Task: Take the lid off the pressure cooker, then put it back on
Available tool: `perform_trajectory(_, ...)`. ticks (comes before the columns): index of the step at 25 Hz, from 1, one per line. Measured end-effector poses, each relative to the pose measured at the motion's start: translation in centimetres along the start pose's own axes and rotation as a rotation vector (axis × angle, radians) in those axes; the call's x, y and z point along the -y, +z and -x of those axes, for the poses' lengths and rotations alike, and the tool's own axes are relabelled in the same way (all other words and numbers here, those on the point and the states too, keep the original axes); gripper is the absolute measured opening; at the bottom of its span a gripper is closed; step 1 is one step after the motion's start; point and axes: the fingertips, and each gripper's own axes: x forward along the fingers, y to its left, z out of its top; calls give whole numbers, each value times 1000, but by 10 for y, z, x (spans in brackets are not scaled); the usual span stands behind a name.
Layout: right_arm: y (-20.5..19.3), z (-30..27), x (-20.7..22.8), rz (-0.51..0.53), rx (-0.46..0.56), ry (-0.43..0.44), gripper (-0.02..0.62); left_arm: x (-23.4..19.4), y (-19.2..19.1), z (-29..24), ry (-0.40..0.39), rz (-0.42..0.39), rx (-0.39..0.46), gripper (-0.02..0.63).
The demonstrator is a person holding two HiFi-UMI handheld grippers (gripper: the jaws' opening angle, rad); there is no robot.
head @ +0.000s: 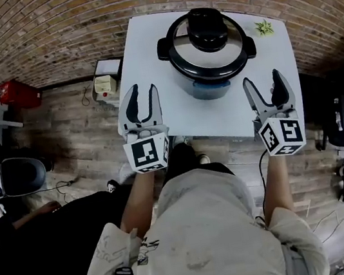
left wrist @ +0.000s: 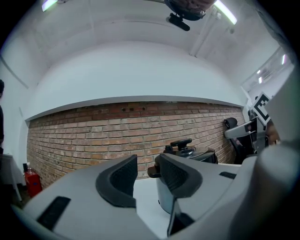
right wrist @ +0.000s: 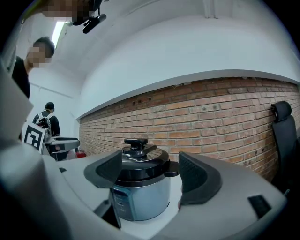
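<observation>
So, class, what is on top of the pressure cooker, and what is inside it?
A round lid with a black knob sits closed on the pressure cooker. The inside cannot be seen: the lid covers it.

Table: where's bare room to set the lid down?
Widest: left strip, between table edge and pressure cooker. Also the near strip before the cooker, between left tool and right tool. Crowded far right: cooker handle, small green ornament.
</observation>
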Motion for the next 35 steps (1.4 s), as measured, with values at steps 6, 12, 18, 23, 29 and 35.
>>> perform_trajectory(6,-1,0,-4,20,-10,2,322,1,0,0,9,-18,-4,117)
perform_trajectory(12,-4,1,1,37,-17,-36,137,5,1,-2,-5,-13,0,29)
perform_trajectory(18,-3,4,5,45,-10,-67,17,11,-1,-4,-35,11,-15,15)
perform_trajectory(23,-6,3,3,45,-21,-51,17,14,-3,-4,-41,15,-19,15)
perform_trajectory(29,-6,0,1,47,-25,-43,17,13,-4,-4,-36,17,-22,15)
perform_trajectory(35,-8,0,0,61,-33,-48,17,13,-4,-3,-34,19,-21,15)
